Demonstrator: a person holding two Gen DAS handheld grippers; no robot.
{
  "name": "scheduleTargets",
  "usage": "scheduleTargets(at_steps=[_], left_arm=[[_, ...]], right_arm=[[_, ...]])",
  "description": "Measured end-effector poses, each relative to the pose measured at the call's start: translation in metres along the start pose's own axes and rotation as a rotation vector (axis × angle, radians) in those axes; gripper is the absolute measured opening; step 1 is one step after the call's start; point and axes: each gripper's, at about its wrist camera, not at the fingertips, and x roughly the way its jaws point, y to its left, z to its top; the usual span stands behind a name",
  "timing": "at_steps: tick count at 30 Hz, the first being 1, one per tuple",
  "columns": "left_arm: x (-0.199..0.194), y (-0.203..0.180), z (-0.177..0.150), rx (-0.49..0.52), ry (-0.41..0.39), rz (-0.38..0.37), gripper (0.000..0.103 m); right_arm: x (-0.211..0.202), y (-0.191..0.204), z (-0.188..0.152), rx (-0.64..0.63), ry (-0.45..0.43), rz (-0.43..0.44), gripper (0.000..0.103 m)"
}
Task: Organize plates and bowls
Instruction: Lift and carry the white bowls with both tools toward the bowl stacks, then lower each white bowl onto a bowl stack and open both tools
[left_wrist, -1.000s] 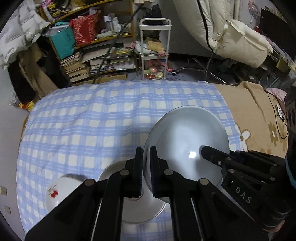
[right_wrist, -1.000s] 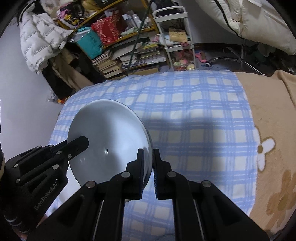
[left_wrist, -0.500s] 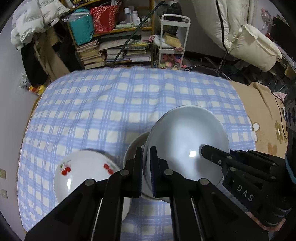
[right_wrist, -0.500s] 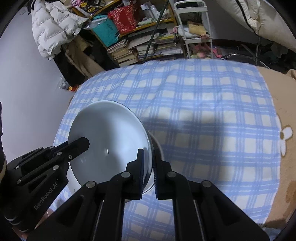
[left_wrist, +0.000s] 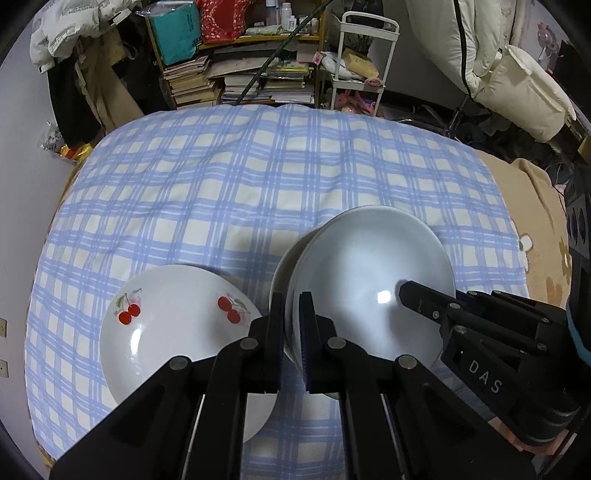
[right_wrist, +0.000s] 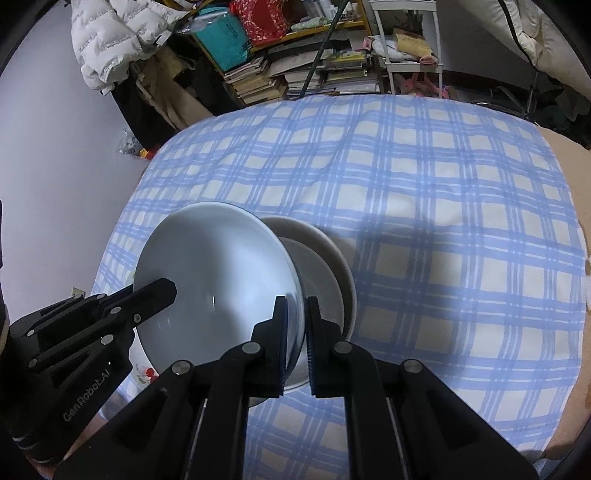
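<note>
Both grippers hold one plain white bowl (left_wrist: 369, 291) by opposite rims. My left gripper (left_wrist: 292, 332) is shut on its left rim. My right gripper (right_wrist: 295, 339) is shut on its right rim; the bowl (right_wrist: 218, 280) shows tilted in the right wrist view. The bowl hangs just above a second, beige bowl (right_wrist: 325, 266) that rests on the checked cloth, its rim (left_wrist: 282, 266) peeking out in the left wrist view. A white plate with cherries (left_wrist: 173, 328) lies on the cloth to the left of the bowls.
The blue checked cloth (left_wrist: 258, 177) covers a bed; a tan blanket (left_wrist: 535, 206) lies at its right. Shelves of books (left_wrist: 240, 74), a white cart (left_wrist: 365, 55) and a chair with a pale coat (left_wrist: 509, 62) stand beyond the far edge.
Both grippers have carried the white bowl lower and toward the beige bowl. The cherry plate has come fully into the left wrist view.
</note>
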Motion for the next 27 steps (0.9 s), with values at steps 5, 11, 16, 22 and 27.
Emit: scheduleTargets(at_steps=[5, 11, 16, 22, 27], left_arm=[[0.012, 0.004, -0.004, -0.006, 0.032, -0.006, 0.008], [0.018, 0.003, -0.009, 0.000, 0.035, -0.004, 0.008], [0.027, 0.004, -0.013, 0.014, 0.039, -0.019, 0.009], [0.029, 0.007, -0.018, 0.009, 0.038, -0.019, 0.009], [0.022, 0.008, -0.019, 0.004, 0.011, -0.017, 0.009]], right_arm=[[0.008, -0.002, -0.001, 0.009, 0.016, -0.006, 0.011], [0.016, -0.004, -0.003, 0.013, 0.046, -0.020, 0.011], [0.025, -0.010, -0.004, 0.050, 0.066, -0.029, 0.010], [0.023, -0.010, -0.002, 0.055, 0.051, -0.021, 0.010], [0.024, -0.004, -0.002, 0.024, 0.050, -0.060, 0.010]])
